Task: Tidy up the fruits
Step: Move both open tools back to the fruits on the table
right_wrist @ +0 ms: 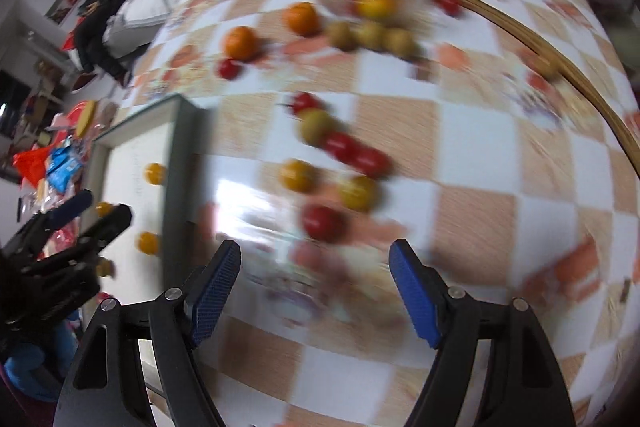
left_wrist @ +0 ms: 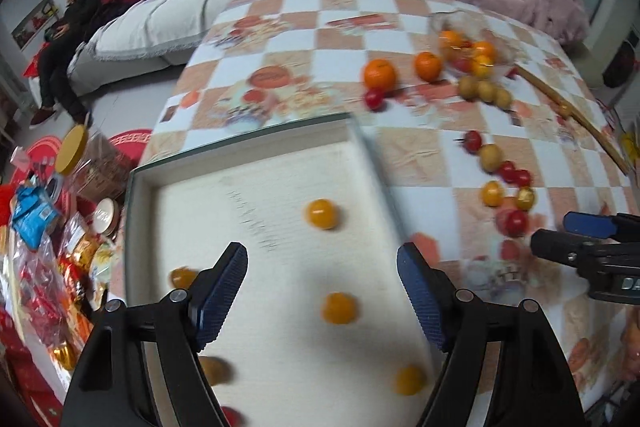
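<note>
The left gripper is held above a shallow white tray, its blue-padded fingers spread wide with nothing between them. Several small yellow fruits are seen lying apart on the tray floor: one near the middle, one between the fingers in the left wrist view, one near the right finger, and others partly hidden behind the left finger. The tray is set on a worktop covered with an orange-and-white chequered cloth.

The right gripper is held over the cloth to the right of the tray, its fingers likewise spread wide and empty. Just ahead of it a loose cluster of fruit is scattered: a red tomato, two yellow fruits side by side, two more red tomatoes touching each other, and a greenish-brown fruit beyond them. Farther back, two oranges lie well apart from the cluster, with a small red tomato just beside the nearer one. A clear glass bowl holding oranges and yellow fruits is seen at the far side, with three greenish-brown fruits just in front of it. A long wooden stick lies along the right of the worktop. The right wrist view is heavily blurred.
</note>
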A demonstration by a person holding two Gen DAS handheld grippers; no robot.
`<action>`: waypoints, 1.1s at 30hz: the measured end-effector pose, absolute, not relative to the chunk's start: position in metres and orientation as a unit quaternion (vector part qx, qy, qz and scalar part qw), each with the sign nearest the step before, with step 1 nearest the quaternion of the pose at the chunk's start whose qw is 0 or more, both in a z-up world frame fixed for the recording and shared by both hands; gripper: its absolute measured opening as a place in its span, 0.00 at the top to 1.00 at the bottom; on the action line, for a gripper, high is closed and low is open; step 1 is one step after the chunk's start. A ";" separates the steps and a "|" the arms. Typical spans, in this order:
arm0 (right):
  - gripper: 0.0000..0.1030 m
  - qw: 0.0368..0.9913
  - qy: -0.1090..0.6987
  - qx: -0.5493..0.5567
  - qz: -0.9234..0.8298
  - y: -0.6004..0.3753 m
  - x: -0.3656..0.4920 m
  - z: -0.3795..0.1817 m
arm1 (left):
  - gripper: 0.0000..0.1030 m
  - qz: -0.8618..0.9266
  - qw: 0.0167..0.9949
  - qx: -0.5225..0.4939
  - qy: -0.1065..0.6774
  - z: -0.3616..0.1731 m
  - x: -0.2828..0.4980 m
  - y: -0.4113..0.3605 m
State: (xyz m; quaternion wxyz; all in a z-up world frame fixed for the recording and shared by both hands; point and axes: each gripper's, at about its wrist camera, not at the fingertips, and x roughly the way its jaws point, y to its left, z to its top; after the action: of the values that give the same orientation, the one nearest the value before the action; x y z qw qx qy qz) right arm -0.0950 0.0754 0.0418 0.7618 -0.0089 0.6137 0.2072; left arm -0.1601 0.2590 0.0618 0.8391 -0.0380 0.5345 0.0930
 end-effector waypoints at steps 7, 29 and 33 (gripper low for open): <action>0.23 0.768 0.620 0.012 0.161 0.022 -0.088 0.036 | 0.24 0.045 0.839 -0.025 0.542 0.063 -0.144 0.200; 0.23 0.811 0.578 0.020 0.089 -0.059 0.026 0.025 | 0.24 0.095 0.813 -0.069 0.570 0.017 -0.114 0.134; 0.29 0.818 0.568 0.012 0.087 -0.057 0.047 0.024 | 0.24 0.107 0.813 -0.072 0.568 0.013 -0.111 0.130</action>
State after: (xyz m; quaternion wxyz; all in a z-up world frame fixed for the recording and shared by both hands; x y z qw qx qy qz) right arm 0.0471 -0.0575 0.0237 0.8180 0.0122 0.5685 0.0867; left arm -0.1108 0.1304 0.0131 0.8126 -0.0719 0.5683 0.1071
